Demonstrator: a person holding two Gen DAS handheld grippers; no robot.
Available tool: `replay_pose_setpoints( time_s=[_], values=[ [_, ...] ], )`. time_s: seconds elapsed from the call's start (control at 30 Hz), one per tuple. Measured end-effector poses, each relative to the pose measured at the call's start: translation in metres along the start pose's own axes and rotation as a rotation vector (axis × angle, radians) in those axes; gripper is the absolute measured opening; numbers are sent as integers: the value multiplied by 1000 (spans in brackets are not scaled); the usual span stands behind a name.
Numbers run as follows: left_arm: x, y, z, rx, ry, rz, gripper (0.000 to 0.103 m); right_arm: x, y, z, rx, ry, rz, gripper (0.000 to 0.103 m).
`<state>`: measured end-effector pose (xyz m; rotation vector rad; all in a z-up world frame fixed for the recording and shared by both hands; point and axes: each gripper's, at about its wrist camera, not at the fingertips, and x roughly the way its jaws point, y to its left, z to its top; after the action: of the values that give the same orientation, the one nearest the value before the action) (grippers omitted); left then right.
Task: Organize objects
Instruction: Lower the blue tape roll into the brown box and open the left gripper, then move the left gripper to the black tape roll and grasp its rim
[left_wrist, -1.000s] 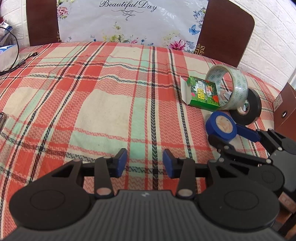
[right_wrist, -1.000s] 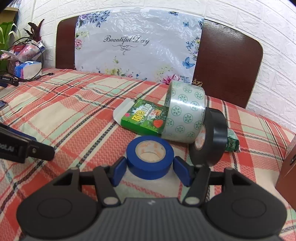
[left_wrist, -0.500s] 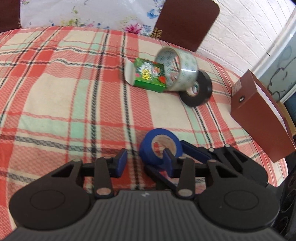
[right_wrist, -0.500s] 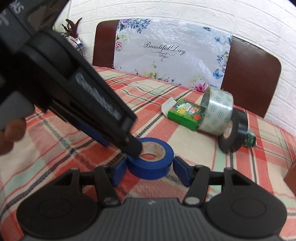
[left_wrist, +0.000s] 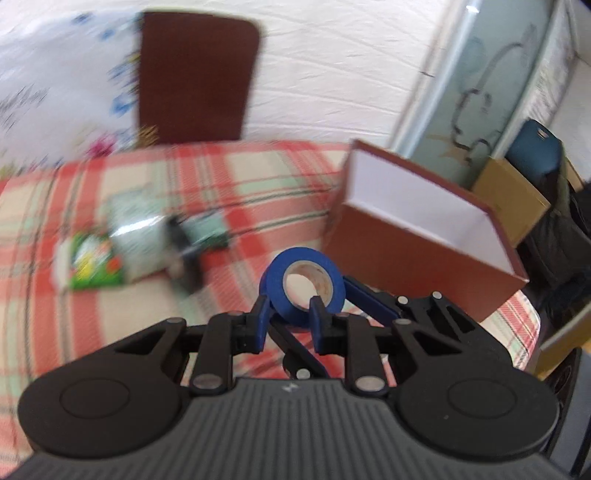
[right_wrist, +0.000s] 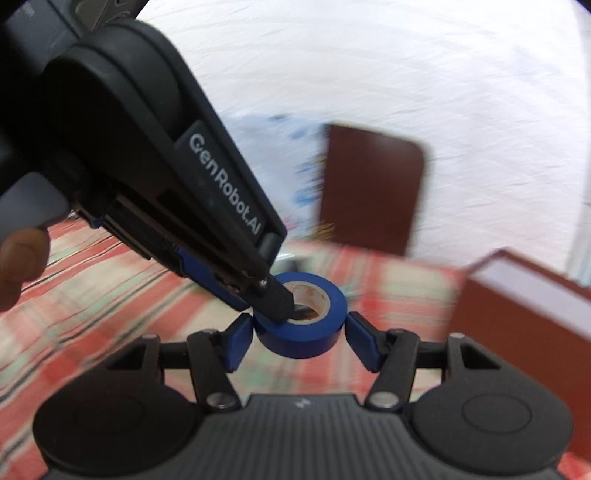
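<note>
A blue tape roll (left_wrist: 302, 286) is held in the air between both grippers. My left gripper (left_wrist: 287, 319) is shut on its wall, one finger inside the hole. In the right wrist view the blue tape roll (right_wrist: 301, 326) sits between the fingers of my right gripper (right_wrist: 300, 338), whose blue pads touch its two sides. The left gripper comes down from the upper left onto the roll's rim. A brown open box (left_wrist: 424, 236) with a white inside stands just right of the roll.
On the plaid tablecloth (left_wrist: 229, 184) lie a green carton (left_wrist: 94, 267), a clear patterned tape roll (left_wrist: 138, 240) and a black tape roll (left_wrist: 183, 254), all blurred, left of the box. A brown chair back (left_wrist: 195, 77) stands behind the table.
The left gripper has closed on the blue roll's wall. Both grippers have lifted the roll off the cloth and swung right, toward the brown box.
</note>
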<state>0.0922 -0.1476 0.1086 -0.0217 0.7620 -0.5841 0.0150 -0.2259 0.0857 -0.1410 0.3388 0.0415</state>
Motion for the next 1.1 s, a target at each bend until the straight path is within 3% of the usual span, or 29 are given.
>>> replay_pose_setpoints(
  time_s=[0.27, 0.43, 0.53, 0.63, 0.9, 1.1],
  values=[
    [60, -101, 43, 174, -22, -140, 25, -17, -111, 0, 110, -46, -264, 57],
    [93, -134, 48, 215, -19, -177, 25, -15, -154, -11, 162, -19, -350, 57],
    [101, -145, 43, 230, -15, -159, 26, -12, -168, -15, 199, -12, -378, 57],
    [100, -144, 37, 225, 19, -159, 27, -17, -166, -18, 205, -24, -384, 56],
    [59, -117, 14, 204, -27, -140, 27, -45, -122, -26, 197, -89, -346, 56],
    [46, -83, -11, 186, -1, 20, 28, -36, -81, -37, 177, 19, -226, 57]
  ],
)
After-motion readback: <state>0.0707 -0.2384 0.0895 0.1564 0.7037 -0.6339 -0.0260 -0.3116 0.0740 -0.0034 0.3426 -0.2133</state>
